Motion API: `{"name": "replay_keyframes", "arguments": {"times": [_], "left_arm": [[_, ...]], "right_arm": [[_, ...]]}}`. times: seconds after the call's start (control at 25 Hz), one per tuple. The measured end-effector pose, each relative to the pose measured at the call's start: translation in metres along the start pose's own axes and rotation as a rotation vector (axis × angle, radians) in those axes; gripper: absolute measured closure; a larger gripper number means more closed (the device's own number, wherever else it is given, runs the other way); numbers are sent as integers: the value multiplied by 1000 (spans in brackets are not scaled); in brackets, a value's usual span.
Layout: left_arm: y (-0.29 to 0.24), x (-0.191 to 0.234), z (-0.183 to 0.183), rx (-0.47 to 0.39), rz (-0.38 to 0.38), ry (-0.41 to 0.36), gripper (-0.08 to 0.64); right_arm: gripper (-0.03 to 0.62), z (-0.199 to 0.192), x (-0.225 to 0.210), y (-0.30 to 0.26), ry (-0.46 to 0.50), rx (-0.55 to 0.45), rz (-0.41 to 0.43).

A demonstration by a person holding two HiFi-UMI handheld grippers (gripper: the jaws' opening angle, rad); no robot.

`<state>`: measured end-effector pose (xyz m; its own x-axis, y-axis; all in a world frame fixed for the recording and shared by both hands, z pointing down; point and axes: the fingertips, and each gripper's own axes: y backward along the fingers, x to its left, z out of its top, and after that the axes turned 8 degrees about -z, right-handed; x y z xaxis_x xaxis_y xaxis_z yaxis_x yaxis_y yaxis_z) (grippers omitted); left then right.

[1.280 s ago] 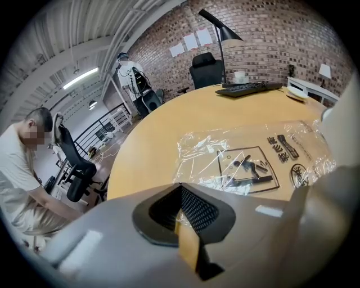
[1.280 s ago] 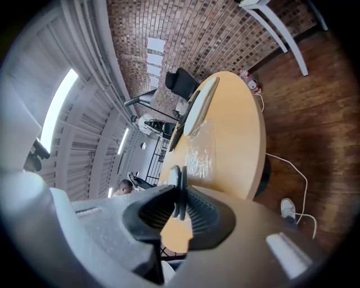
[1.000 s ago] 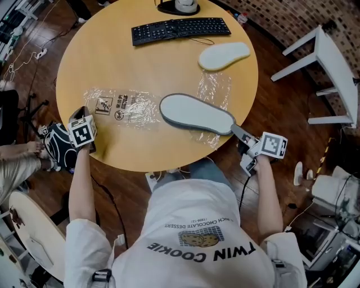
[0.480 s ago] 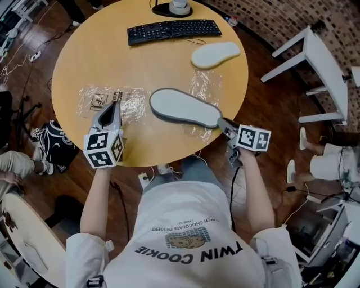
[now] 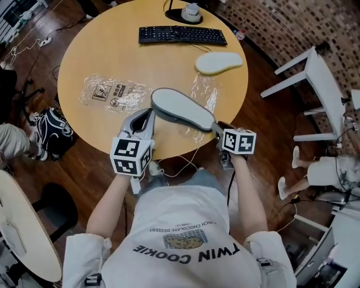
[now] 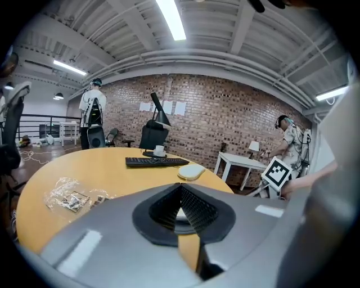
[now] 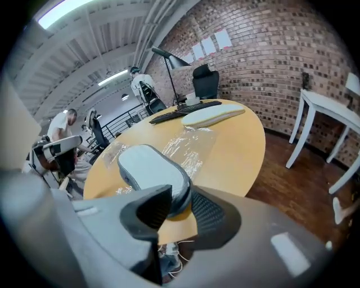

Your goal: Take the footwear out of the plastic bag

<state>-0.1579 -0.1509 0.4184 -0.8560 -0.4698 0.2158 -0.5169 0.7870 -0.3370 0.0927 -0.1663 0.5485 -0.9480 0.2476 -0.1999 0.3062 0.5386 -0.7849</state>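
A grey slipper [image 5: 183, 109] lies sole up on the round wooden table [image 5: 112, 50], partly on a clear plastic bag [image 5: 207, 93]. My right gripper [image 5: 216, 127] is at the slipper's heel by the table's near edge. Its jaws are opening; the heel [image 7: 169, 188] still sits between them, and the pads no longer squeeze it. My left gripper [image 5: 145, 117] is shut with nothing in it, its tips just left of the slipper's front end. A cream slipper [image 5: 218, 62] lies bare further back. A second clear bag [image 5: 112, 93] with printed labels lies flat at the left.
A black keyboard [image 5: 183, 35] and a lamp base [image 5: 191, 12] are at the table's far side. A white side table [image 5: 320, 73] stands to the right, a black bag [image 5: 50, 132] on the floor at the left. People stand or sit around the room's edges.
My left gripper has swung from the table's left edge in to the grey slipper's front end. The right gripper stays at the slipper's heel.
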Motion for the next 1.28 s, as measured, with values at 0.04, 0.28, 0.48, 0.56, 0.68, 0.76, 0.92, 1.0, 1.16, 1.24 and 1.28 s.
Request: {"name": "replay_keyframes", "arguments": {"times": [0.04, 0.28, 0.48, 0.56, 0.68, 0.76, 0.92, 1.0, 1.16, 1.24, 1.28], "left_arm": [[-1, -10, -1, -3, 5, 8, 552], [-14, -75, -18, -10, 95, 68, 548], [-46, -142, -40, 14, 198, 102, 541], [-57, -165, -44, 17, 257, 121, 541], [-61, -197, -42, 6, 345, 144, 541], [-55, -218, -40, -2, 394, 150, 541], [-36, -250, -46, -4, 458, 178, 541], [-26, -261, -48, -15, 485, 207, 541], [-4, -287, -55, -32, 543, 224, 541], [5, -302, -61, -44, 554, 225, 543], [9, -309, -64, -50, 556, 228, 543]], "right_arm": [[495, 1, -1, -1, 25, 0, 4], [495, 9, -7, 13, 177, -47, 129], [495, 15, -21, 46, 370, -139, 245], [495, 14, -29, 58, 403, -165, 311], [495, 7, -42, 74, 448, -177, 386], [495, -1, -46, 87, 482, -176, 423], [497, -14, -41, 118, 526, -185, 495], [497, -23, -33, 133, 552, -184, 530], [499, -48, -15, 162, 601, -186, 592], [502, -63, -8, 176, 620, -196, 616], [503, -70, -6, 182, 629, -203, 623]]}}
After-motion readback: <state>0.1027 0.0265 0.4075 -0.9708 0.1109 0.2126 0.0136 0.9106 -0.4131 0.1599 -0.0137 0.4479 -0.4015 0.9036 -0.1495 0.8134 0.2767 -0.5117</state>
